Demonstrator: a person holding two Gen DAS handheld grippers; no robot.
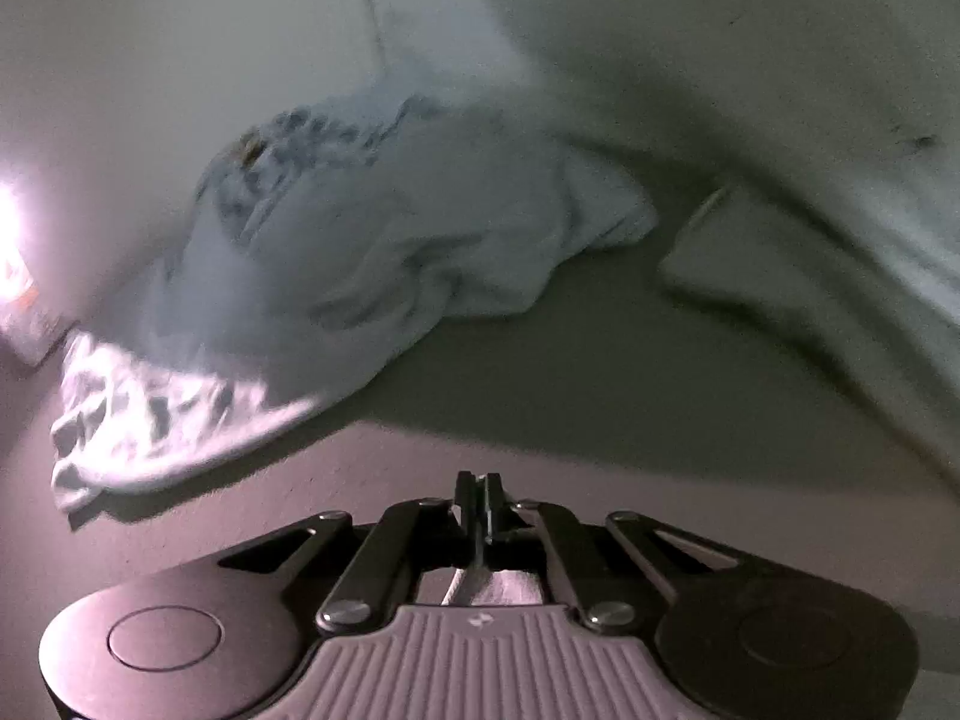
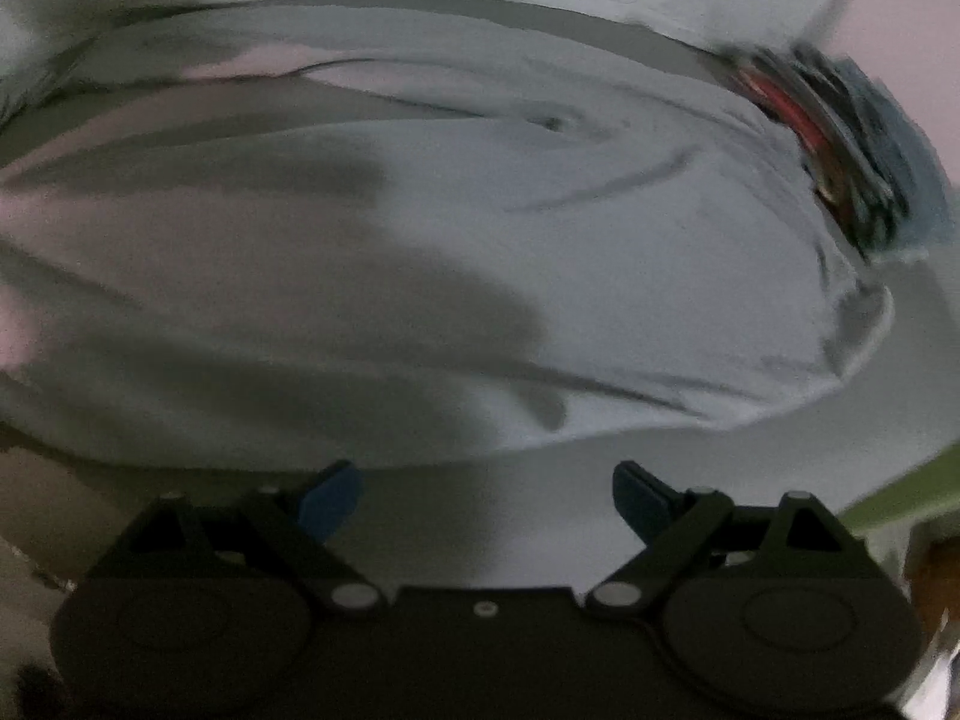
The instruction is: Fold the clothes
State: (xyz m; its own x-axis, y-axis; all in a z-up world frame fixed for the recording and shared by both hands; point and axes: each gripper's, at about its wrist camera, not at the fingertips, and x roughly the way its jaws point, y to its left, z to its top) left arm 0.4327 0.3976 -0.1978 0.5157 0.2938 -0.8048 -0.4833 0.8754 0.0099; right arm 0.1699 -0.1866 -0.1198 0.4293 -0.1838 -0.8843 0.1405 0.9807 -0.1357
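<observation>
A large white garment (image 2: 420,228) lies spread and creased across the table in the right wrist view. My right gripper (image 2: 486,504) stands open just short of its near hem, blue pads (image 2: 330,504) wide apart with only bare table between them. In the left wrist view the same pale garment (image 1: 780,168) runs along the right side, with a folded corner (image 1: 714,258). My left gripper (image 1: 478,504) sits low over the table with its fingers almost together. A thin strip of white fabric (image 1: 498,588) shows between and beneath them.
A crumpled white garment with a blue print (image 1: 360,240) lies heaped at centre left, its near end in bright light. A red and blue patterned item (image 2: 840,138) lies at the spread garment's far right. A green edge (image 2: 900,492) borders the table (image 1: 600,396).
</observation>
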